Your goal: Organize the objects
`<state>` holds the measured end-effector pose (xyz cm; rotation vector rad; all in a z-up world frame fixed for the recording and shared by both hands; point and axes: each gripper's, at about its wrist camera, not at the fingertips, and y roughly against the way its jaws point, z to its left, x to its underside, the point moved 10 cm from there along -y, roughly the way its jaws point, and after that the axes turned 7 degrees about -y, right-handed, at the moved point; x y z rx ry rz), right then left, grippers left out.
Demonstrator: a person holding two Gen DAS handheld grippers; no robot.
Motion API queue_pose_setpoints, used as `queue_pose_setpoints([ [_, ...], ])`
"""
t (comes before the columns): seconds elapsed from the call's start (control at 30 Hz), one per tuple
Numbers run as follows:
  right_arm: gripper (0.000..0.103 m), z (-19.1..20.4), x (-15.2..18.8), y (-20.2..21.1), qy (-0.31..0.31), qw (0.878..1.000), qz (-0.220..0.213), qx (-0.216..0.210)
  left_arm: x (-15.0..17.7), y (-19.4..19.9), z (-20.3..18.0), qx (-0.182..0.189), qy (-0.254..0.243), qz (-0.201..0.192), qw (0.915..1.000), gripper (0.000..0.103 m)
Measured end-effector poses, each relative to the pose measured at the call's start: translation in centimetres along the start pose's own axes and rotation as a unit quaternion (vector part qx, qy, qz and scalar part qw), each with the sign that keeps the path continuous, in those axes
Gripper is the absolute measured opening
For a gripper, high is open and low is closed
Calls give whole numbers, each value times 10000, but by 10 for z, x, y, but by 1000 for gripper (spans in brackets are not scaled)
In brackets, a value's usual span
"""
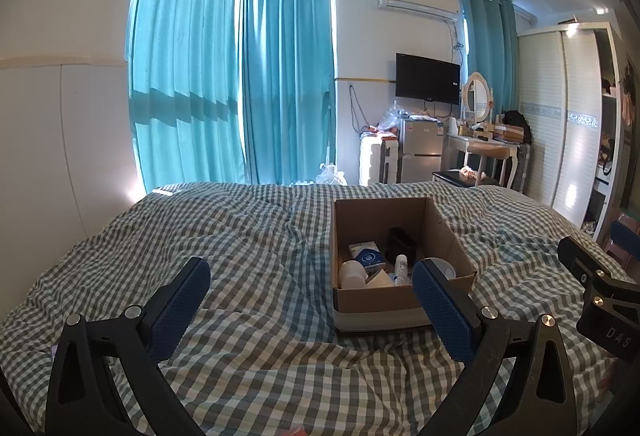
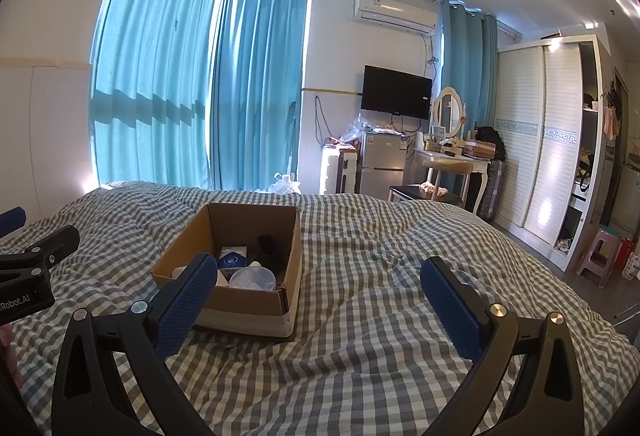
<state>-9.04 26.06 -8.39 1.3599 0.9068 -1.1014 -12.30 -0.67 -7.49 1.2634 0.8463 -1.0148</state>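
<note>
An open cardboard box (image 1: 456, 236) stands on the checked bedspread (image 1: 256, 236); it also shows in the right wrist view (image 2: 256, 302). Inside lie a blue-and-white packet (image 1: 366, 254), a white jar (image 1: 352, 273), a white tube (image 1: 401, 264), a black cup (image 1: 402, 242) and a clear lid (image 2: 253, 278). My left gripper (image 1: 312, 286) is open and empty, just in front of the box, its right finger (image 1: 444, 312) over the box's near right corner. My right gripper (image 2: 318, 284) is open and empty, to the right of the box, its left finger (image 2: 186, 300) over the near wall.
The bed (image 2: 380, 276) fills the foreground. Teal curtains (image 1: 224, 76) hang behind it. A small fridge (image 1: 422, 150), a wall TV (image 1: 427, 78), a dressing table (image 1: 484, 146) with mirror and a white wardrobe (image 2: 536, 140) stand at the right. A pink stool (image 2: 598, 254) is on the floor.
</note>
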Motion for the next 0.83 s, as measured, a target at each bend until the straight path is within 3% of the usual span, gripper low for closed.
queue_pose_setpoints([
  [0.83, 102, 4, 0, 0, 79, 9999, 53, -42, -3, 2, 1, -109, -80, -76, 9999, 103],
])
